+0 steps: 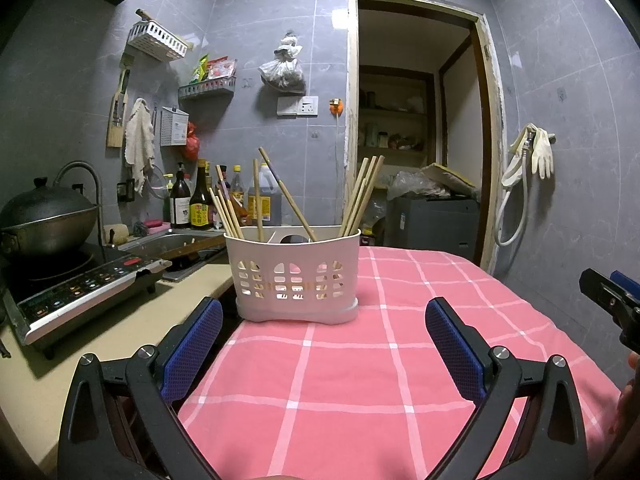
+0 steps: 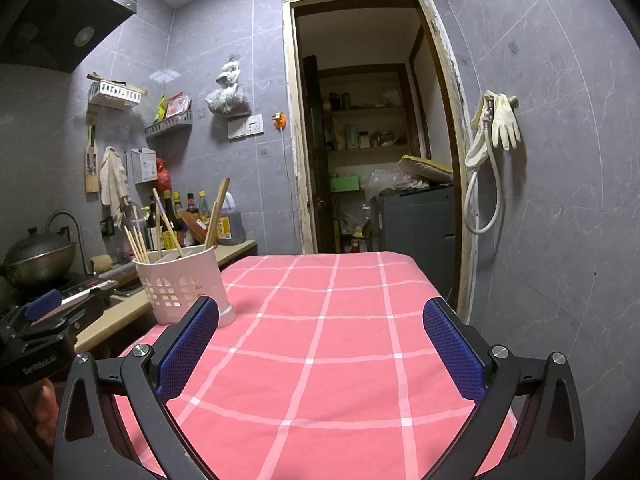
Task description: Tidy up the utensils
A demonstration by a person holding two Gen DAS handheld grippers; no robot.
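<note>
Grey-tiled kitchen with an open doorway (image 2: 372, 128). Table under a pink checked cloth (image 2: 340, 340) beside the counter (image 1: 132, 320). White holder (image 1: 296, 276) with chopsticks (image 1: 360, 196) stands at the cloth's far-left edge. Left gripper (image 1: 324, 344) and right gripper (image 2: 320, 344) both spread wide, empty.

Only legible text: "GenRobot.AI", white print on the black body of the left gripper (image 2: 42, 310), seen in the right wrist view. Labels on the sauce bottles (image 1: 201, 213) behind the bench (image 1: 120, 328) carry print, too small and blurred to read.
</note>
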